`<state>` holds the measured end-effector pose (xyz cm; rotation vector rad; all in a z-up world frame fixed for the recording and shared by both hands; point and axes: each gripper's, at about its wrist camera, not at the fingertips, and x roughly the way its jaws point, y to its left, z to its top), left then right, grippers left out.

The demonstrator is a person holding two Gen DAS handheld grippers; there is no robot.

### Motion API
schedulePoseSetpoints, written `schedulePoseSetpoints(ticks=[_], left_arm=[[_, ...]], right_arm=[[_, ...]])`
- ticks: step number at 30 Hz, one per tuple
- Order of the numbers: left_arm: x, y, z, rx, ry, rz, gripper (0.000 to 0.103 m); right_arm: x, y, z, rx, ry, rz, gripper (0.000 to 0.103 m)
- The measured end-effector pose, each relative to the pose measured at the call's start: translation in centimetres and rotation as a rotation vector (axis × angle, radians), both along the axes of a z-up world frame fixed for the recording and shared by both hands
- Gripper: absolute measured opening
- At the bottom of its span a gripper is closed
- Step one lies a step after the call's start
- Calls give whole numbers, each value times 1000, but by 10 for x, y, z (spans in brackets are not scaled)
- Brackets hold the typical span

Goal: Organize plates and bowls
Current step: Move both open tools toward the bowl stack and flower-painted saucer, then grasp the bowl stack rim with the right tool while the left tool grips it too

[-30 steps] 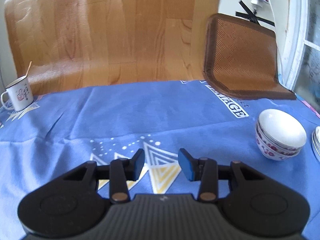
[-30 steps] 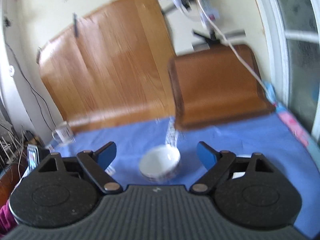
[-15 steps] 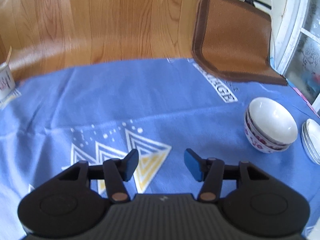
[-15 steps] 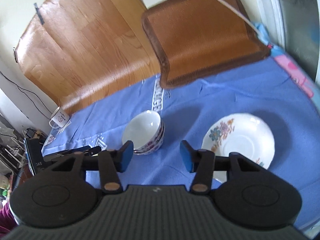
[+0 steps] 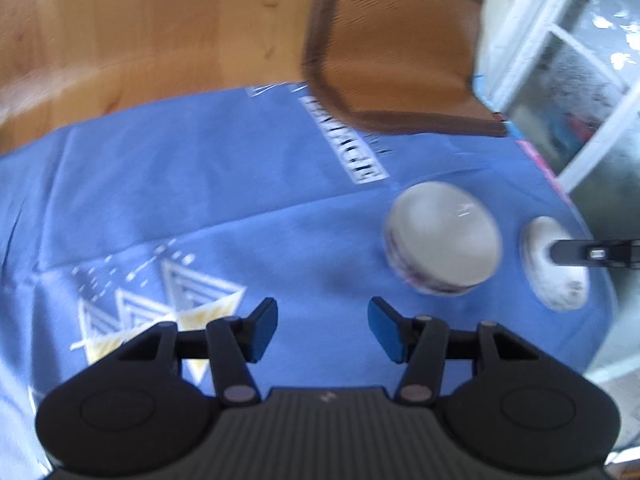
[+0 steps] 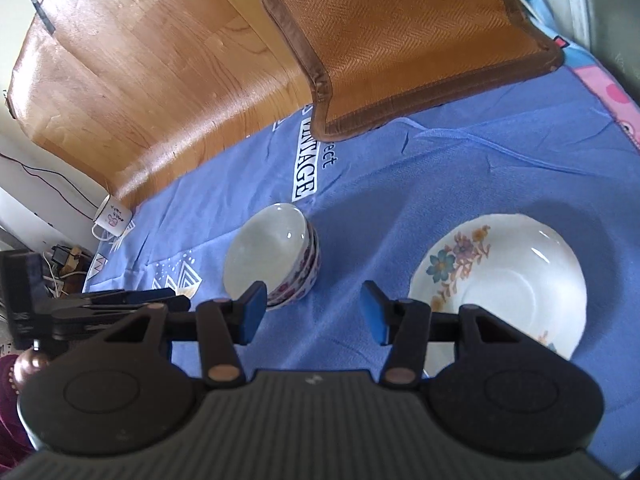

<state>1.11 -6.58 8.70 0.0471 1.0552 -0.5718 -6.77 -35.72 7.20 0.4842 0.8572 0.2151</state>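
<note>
Two white bowls with a red-purple pattern sit nested in a stack (image 6: pixel 272 256) on the blue cloth (image 6: pixel 440 168). To their right lies a white plate with flowers (image 6: pixel 500 280). My right gripper (image 6: pixel 312 308) hovers open just in front of the gap between stack and plate, with nothing between its pads. My left gripper (image 5: pixel 322 322) is open and empty too, with the bowl stack (image 5: pixel 442 240) ahead to its right and the plate (image 5: pixel 556 268) beyond. The left wrist view is blurred. From the right wrist, the left gripper (image 6: pixel 172 298) shows side-on, left of the bowls.
A brown woven mat (image 6: pixel 400 40) overlaps the cloth's far edge, beside a wooden board (image 6: pixel 140 80). A white mug (image 6: pixel 113 220) stands at the far left corner. A pink cloth (image 6: pixel 612 96) borders the right side. A white-framed glass door (image 5: pixel 560 60) stands to the right.
Both views have tipped down toward the table. The right gripper's jaws have narrowed and it has come nearer the bowls and plate. The left gripper's jaws widened a little and it swung toward the bowls.
</note>
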Motion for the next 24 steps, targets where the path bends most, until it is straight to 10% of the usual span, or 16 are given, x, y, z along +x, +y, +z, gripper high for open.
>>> schedulePoseSetpoints(ticks=[24], left_arm=[[58,-48,-20,-216,228,-35,51]], right_arm=[[50,6,-9,1,99,54,42]])
